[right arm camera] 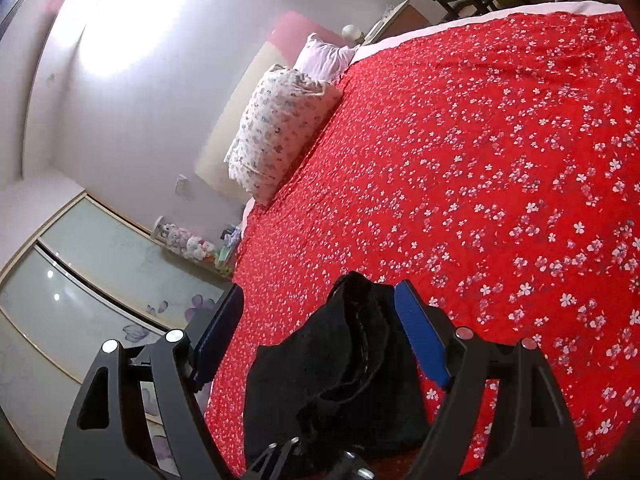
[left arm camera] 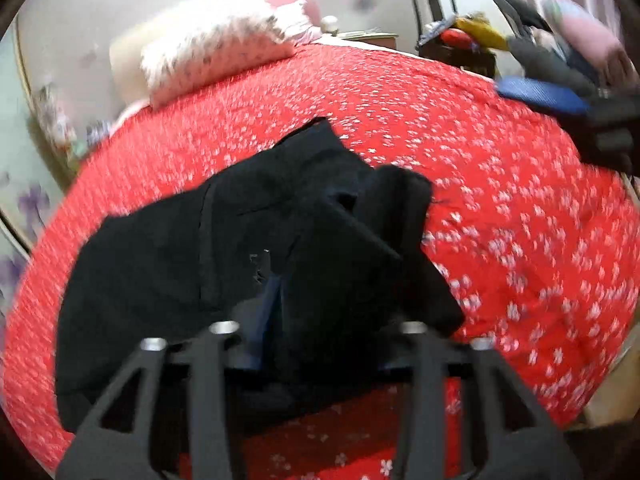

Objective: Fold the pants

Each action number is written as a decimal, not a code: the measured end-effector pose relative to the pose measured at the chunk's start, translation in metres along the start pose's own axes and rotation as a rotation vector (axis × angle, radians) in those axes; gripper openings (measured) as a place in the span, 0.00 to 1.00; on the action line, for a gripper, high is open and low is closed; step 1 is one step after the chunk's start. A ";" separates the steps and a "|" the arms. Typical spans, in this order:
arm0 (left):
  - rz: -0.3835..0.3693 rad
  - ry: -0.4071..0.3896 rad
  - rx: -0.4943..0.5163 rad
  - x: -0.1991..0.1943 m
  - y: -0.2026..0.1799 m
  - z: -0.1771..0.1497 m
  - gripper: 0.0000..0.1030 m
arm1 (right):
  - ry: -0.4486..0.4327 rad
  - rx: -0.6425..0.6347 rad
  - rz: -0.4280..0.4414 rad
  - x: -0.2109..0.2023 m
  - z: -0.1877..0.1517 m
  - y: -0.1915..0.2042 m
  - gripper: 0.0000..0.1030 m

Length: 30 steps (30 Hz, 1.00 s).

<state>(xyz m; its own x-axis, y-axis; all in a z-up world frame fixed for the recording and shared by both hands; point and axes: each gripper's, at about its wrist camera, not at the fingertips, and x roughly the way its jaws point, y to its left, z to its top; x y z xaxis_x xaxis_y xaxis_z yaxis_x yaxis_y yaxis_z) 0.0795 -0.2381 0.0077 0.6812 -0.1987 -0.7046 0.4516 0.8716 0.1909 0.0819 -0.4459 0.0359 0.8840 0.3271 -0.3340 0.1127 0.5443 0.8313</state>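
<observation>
Black pants [left arm camera: 192,264] lie bunched on the near left part of the bed [left arm camera: 500,200], and the left gripper [left arm camera: 316,280] has its jaws parted with a fold of cloth slack between them, while the right gripper [right arm camera: 320,336] stands with jaws released and wide, cloth lying loose between the blue pads [right arm camera: 420,336], not pinched. Dark cloth hides its own edges, so a jaw could close on two layers at once or snag the red quilt beneath, and the loose heap could slump out of shape. Red flowered quilt covers the bed, a pillow [right arm camera: 276,132] sits far left at the headboard, a wardrobe [right arm camera: 80,272] stands left, and a cluttered chair [left arm camera: 452,32] waits beyond the far edge.
</observation>
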 end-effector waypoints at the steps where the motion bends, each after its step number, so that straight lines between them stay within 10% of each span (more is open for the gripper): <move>1: -0.033 -0.022 0.000 -0.006 -0.001 -0.002 0.65 | 0.002 -0.008 -0.003 0.000 0.000 0.000 0.77; 8: -0.379 -0.144 -0.176 -0.064 0.071 -0.027 0.95 | -0.011 -0.070 0.017 -0.007 -0.001 0.005 0.77; 12: -0.255 -0.161 -0.368 -0.064 0.152 -0.050 0.98 | 0.057 -0.138 0.094 -0.003 -0.006 0.017 0.77; 16: -0.169 -0.129 -0.564 -0.049 0.218 -0.075 0.98 | 0.330 -0.293 0.156 0.036 -0.043 0.045 0.77; 22: -0.200 -0.059 -0.574 -0.020 0.226 -0.093 0.98 | 0.558 -0.322 -0.092 0.080 -0.087 0.028 0.76; 26: -0.107 -0.040 -0.423 -0.014 0.196 -0.096 0.98 | 0.557 -0.230 -0.030 0.077 -0.085 0.010 0.76; 30: -0.264 -0.110 -0.517 -0.031 0.224 -0.077 0.98 | 0.485 -0.204 0.056 0.066 -0.075 0.016 0.76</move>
<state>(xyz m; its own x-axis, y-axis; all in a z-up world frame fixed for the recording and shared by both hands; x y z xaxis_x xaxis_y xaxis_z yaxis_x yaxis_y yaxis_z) 0.1151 -0.0018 0.0196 0.6522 -0.4597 -0.6027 0.2936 0.8863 -0.3582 0.1079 -0.3577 -0.0064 0.5693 0.6537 -0.4986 -0.0623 0.6391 0.7666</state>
